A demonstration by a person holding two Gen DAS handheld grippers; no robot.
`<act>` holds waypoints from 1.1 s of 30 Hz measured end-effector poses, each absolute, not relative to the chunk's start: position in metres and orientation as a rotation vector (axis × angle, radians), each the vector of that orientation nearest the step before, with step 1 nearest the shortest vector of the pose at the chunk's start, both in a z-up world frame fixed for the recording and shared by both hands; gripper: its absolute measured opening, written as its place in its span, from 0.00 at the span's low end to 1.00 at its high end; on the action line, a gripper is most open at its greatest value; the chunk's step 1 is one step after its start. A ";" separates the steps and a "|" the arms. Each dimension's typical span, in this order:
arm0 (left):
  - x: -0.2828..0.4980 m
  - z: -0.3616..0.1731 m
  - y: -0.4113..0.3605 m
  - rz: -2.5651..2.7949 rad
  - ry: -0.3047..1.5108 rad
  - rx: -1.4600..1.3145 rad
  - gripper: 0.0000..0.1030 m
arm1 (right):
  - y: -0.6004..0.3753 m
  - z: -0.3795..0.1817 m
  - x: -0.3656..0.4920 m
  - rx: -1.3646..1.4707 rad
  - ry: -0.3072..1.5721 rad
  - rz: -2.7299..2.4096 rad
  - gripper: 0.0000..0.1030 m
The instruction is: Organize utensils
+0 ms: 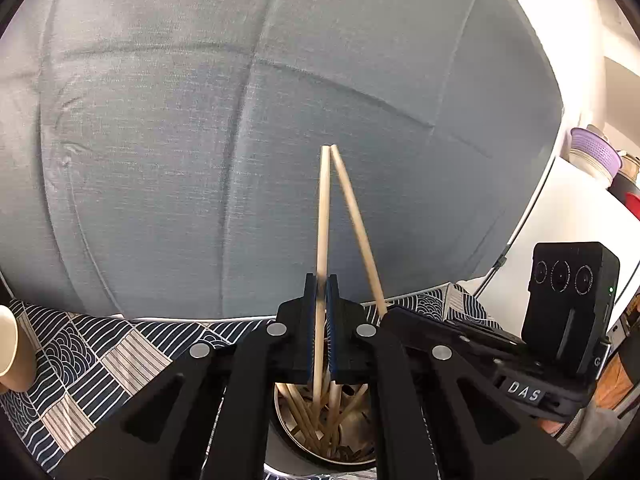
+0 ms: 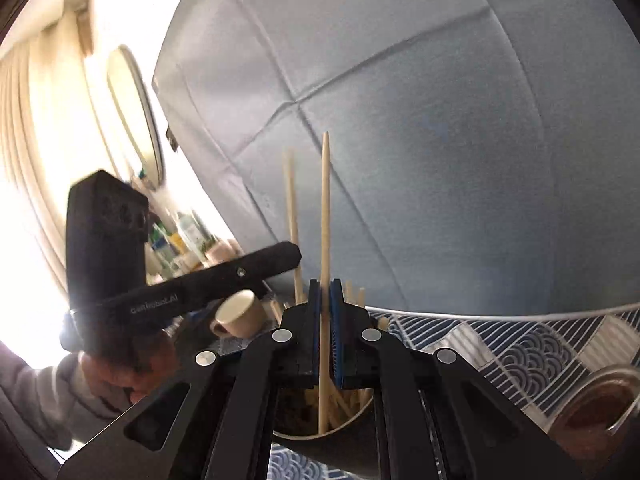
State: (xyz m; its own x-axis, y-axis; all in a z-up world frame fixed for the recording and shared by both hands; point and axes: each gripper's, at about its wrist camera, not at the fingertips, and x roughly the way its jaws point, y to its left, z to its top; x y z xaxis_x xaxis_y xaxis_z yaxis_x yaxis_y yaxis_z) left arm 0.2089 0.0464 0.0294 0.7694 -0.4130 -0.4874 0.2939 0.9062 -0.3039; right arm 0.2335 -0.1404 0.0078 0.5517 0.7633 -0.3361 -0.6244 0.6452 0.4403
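here, line by line:
left tool (image 1: 323, 328): clenched on one upright chopstick (image 1: 322, 240), whose lower end sits in the metal holder (image 1: 288, 436)
right tool (image 2: 325, 332): clamped on another chopstick (image 2: 325, 208), also standing in the holder
holder: on the patterned cloth (image 1: 80, 360), packed with chopsticks
cup (image 2: 236, 312): beside the holder, probably on the table
backdrop: blue cushion (image 1: 240, 120)

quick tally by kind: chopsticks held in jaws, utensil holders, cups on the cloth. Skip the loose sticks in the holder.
Chopsticks held in jaws: 2, left-held chopstick in the left gripper, right-held chopstick in the right gripper
Metal utensil holders: 1, metal holder
Cups: 1, cream cup
Total: 4
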 end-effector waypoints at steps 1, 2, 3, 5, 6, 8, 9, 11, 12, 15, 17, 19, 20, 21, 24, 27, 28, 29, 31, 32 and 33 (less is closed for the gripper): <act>0.207 0.029 0.048 -0.383 0.574 -0.215 0.05 | -0.139 0.009 0.231 0.266 0.527 0.826 0.08; 0.206 0.029 0.048 -0.382 0.572 -0.213 0.05 | -0.138 0.011 0.227 0.243 0.518 0.819 0.08; 0.205 0.029 0.049 -0.383 0.575 -0.209 0.05 | -0.136 0.012 0.225 0.226 0.513 0.812 0.09; 0.204 0.029 0.051 -0.370 0.574 -0.200 0.10 | -0.134 0.013 0.221 0.199 0.506 0.794 0.10; 0.203 0.029 0.052 -0.365 0.572 -0.201 0.12 | -0.133 0.014 0.220 0.191 0.506 0.785 0.10; 0.201 0.030 0.056 -0.350 0.571 -0.209 0.27 | -0.134 0.016 0.219 0.188 0.506 0.754 0.47; 0.200 0.031 0.058 -0.343 0.569 -0.213 0.31 | -0.135 0.019 0.217 0.193 0.493 0.731 0.54; 0.198 0.033 0.062 -0.332 0.565 -0.215 0.41 | -0.138 0.024 0.215 0.200 0.488 0.712 0.60; 0.197 0.034 0.063 -0.322 0.564 -0.212 0.47 | -0.139 0.027 0.213 0.200 0.476 0.702 0.62; 0.191 0.038 0.067 -0.300 0.550 -0.205 0.70 | -0.142 0.036 0.209 0.188 0.459 0.666 0.76; 0.189 0.040 0.071 -0.266 0.558 -0.204 0.82 | -0.145 0.039 0.208 0.192 0.463 0.651 0.83; 0.185 0.042 0.075 -0.247 0.553 -0.213 0.90 | -0.145 0.041 0.208 0.188 0.469 0.619 0.84; 0.183 0.043 0.078 -0.221 0.551 -0.212 0.92 | -0.145 0.042 0.207 0.186 0.472 0.599 0.87; 0.180 0.044 0.081 -0.202 0.547 -0.212 0.93 | -0.146 0.043 0.207 0.184 0.480 0.584 0.89; 0.175 0.046 0.090 -0.174 0.544 -0.216 0.94 | -0.145 0.045 0.208 0.149 0.527 0.536 0.93; 0.166 0.047 0.097 -0.141 0.548 -0.161 0.94 | -0.145 0.044 0.209 0.130 0.586 0.477 0.92; 0.161 0.047 0.099 -0.130 0.540 -0.138 0.94 | -0.147 0.045 0.205 0.134 0.570 0.473 0.92; 0.157 0.048 0.099 -0.130 0.541 -0.128 0.94 | -0.150 0.047 0.199 0.136 0.548 0.464 0.92; 0.152 0.048 0.099 -0.143 0.555 -0.115 0.94 | -0.151 0.049 0.193 0.130 0.549 0.456 0.92; 0.149 0.047 0.100 -0.137 0.574 -0.102 0.94 | -0.150 0.050 0.191 0.122 0.556 0.457 0.92; 0.147 0.046 0.099 -0.120 0.597 -0.082 0.94 | -0.148 0.052 0.186 0.106 0.560 0.454 0.92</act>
State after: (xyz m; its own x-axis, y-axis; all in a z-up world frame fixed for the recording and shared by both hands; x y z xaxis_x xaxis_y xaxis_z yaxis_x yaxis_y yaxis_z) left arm 0.1468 0.0990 0.0461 0.8202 -0.1362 -0.5556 0.0888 0.9898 -0.1115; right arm 0.1862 -0.1481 0.0519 0.7513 0.4436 -0.4886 -0.3868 0.8959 0.2186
